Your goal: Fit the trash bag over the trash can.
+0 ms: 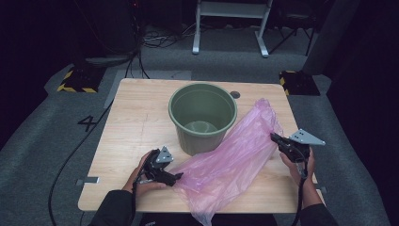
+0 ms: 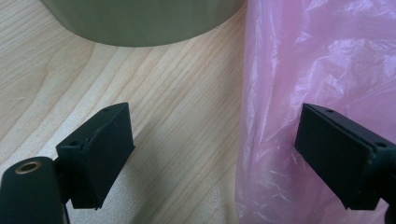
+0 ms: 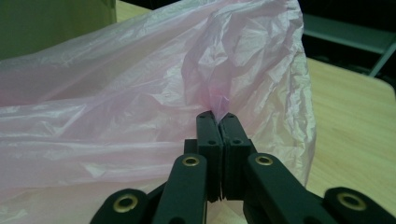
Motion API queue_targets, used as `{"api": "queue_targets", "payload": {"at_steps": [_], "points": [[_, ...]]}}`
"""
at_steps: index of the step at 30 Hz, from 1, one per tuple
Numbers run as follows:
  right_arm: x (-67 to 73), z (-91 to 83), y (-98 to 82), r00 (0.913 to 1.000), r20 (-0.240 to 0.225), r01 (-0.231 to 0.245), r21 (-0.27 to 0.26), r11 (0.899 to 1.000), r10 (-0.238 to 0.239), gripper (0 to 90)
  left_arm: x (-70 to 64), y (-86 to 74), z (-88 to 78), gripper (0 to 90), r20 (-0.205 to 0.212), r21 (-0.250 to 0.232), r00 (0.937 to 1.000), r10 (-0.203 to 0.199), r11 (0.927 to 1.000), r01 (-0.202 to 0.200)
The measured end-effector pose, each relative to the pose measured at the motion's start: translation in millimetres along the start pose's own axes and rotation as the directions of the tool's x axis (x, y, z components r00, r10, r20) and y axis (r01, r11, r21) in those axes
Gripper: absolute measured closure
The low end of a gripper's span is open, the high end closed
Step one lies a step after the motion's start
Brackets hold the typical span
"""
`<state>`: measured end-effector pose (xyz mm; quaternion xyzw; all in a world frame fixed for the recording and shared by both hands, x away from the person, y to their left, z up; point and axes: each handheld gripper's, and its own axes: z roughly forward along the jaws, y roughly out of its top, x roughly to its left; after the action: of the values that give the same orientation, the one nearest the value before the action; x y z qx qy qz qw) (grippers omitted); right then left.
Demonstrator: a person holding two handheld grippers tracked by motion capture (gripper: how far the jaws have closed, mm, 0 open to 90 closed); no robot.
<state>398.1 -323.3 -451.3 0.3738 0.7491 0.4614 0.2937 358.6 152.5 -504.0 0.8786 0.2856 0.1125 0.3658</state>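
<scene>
A thin pink plastic bag (image 1: 230, 157) lies across the wooden table (image 1: 136, 122), from its front edge up past the green bucket (image 1: 203, 115). My right gripper (image 1: 274, 137) is shut on a fold of the pink bag (image 3: 140, 121) at its right edge, and the film is pinched between the fingertips (image 3: 208, 122). My left gripper (image 1: 178, 177) stands open at the bag's near-left end. In the left gripper view the pink bag (image 2: 322, 70) lies beside the right jaw, bare wood sits between the jaws, and the bucket's base (image 2: 140, 21) stands ahead.
The bucket stands upright and empty at the table's centre. A small dark round hole (image 1: 235, 94) marks the tabletop behind it. Cables (image 1: 70, 155) run over the grey floor on the left, and a white metal frame (image 1: 230, 23) stands beyond the table.
</scene>
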Motion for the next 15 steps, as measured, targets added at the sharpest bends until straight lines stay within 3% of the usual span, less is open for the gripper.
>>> {"api": "queue_targets", "payload": {"at_steps": [15], "points": [[9.3,-23.0,22.5,0.9975,-0.002,0.070,-0.093,0.993,-0.071,89.8,1.3,1.5,1.3,8.9,0.002,0.009,1.0000,0.003,1.0000,-0.003]]}}
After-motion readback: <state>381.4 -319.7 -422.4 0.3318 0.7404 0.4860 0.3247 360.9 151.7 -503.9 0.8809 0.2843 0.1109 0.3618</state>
